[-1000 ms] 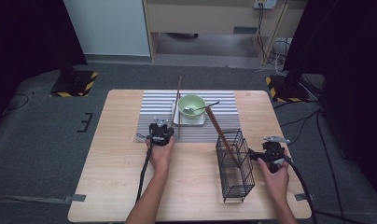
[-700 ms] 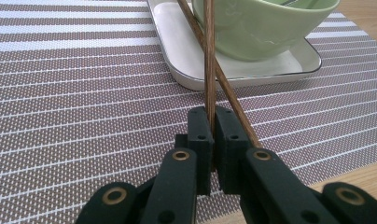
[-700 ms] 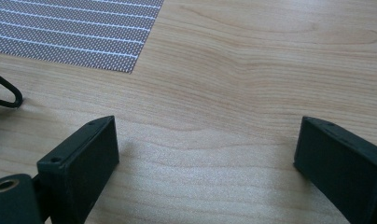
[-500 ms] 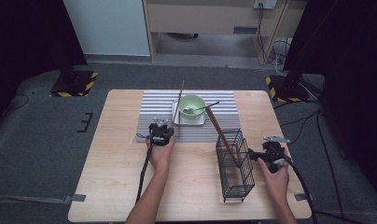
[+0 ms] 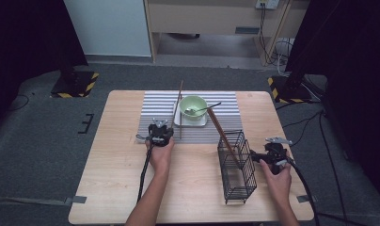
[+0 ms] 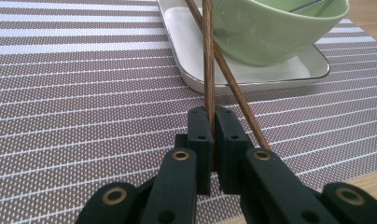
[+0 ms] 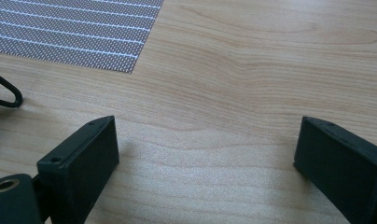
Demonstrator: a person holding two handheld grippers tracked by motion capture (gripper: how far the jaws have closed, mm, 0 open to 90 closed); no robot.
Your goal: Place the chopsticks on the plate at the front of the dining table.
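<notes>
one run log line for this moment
left tongs: shut on brown wooden chopstick | right tongs: open, nothing held | black wire basket: upright

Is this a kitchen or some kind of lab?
Probably a lab or test room with a pretend dinner setting: a wooden table with a green bowl, dark curtains and cables on grey carpet.

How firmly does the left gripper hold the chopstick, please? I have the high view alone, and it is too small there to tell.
Observer: The left gripper has its jaws shut on one dark wooden chopstick, which passes straight up between them.
Operator: Thank you. Is the other chopstick caught as well?
Observer: No. The second chopstick lies free and crosses behind the held one, slanting from the white tray down onto the striped mat.
</notes>
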